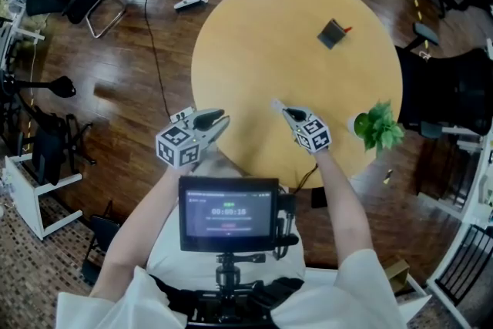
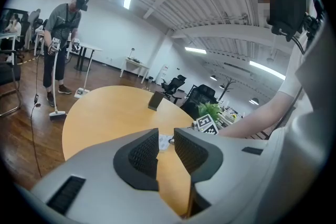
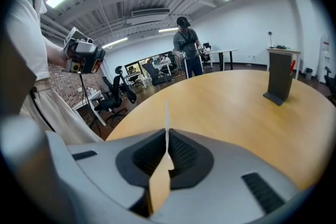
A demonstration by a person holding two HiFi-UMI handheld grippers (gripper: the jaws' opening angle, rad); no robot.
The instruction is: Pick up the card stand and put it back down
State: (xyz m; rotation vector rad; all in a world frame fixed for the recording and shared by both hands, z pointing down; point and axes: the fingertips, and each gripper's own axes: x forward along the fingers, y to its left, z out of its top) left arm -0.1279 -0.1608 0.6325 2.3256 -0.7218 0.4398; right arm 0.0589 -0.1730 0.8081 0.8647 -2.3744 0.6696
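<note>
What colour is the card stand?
The card stand is black with a red part; best in right gripper view.

The white card point(image 3: 167, 113) pinched in the right gripper point(image 3: 167, 136) is showing edge-on only, so its face is going unread. In the head view the card stand point(image 1: 333, 33) is appearing too small to tell its slot, and the monitor point(image 1: 228, 215) is covering the person's torso.

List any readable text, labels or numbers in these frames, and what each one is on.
Monitor: timer-like digits and small lines, too blurred to read.
Left gripper and right gripper cubes: square markers only, no words.
Card stand: no print visible.
White card in the right gripper: seen edge-on, nothing readable.
No text can be quoted.
</note>
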